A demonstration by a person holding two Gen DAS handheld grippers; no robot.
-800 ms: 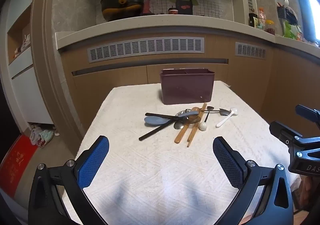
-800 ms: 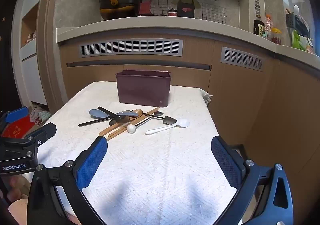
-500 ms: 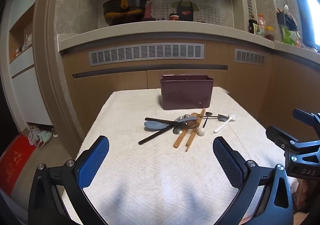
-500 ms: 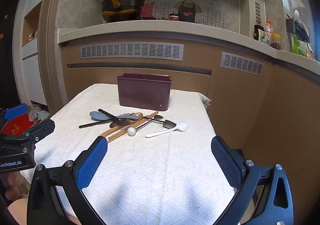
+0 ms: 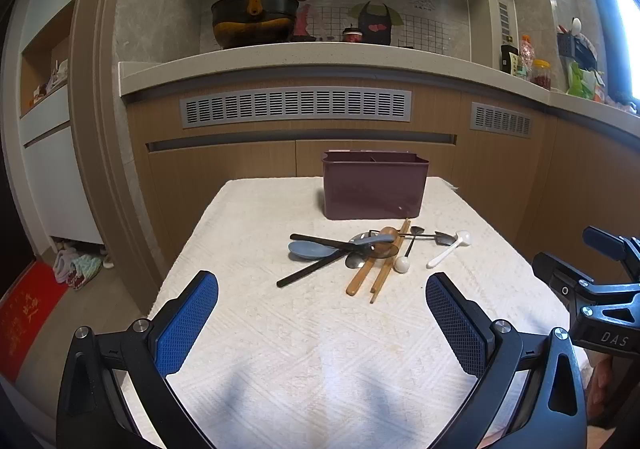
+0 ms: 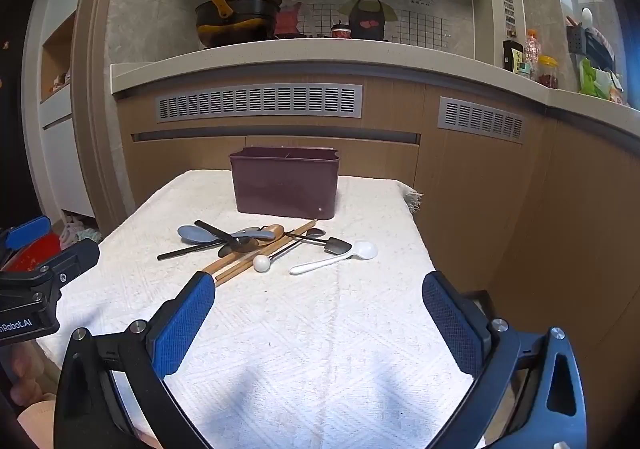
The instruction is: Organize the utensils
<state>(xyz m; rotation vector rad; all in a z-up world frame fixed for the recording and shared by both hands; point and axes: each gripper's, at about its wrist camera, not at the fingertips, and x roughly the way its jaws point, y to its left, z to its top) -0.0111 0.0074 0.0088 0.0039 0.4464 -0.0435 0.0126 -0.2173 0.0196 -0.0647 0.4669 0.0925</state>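
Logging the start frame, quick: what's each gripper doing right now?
Left gripper: open, holding nothing, above the white cloth.
Right gripper: open, holding nothing, short of the utensil pile.

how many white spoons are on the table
1. The white spoon lies on the cloth at the right edge of the utensil pile, in front of the maroon holder. Others could hide under the pile.

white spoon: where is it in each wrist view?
Left wrist: white spoon right of centre, at the right end of the utensil pile, bowl pointing up-right.
Right wrist: white spoon near centre, right end of the pile, bowl to the right.
Shared landmark: the maroon utensil box behind the pile.
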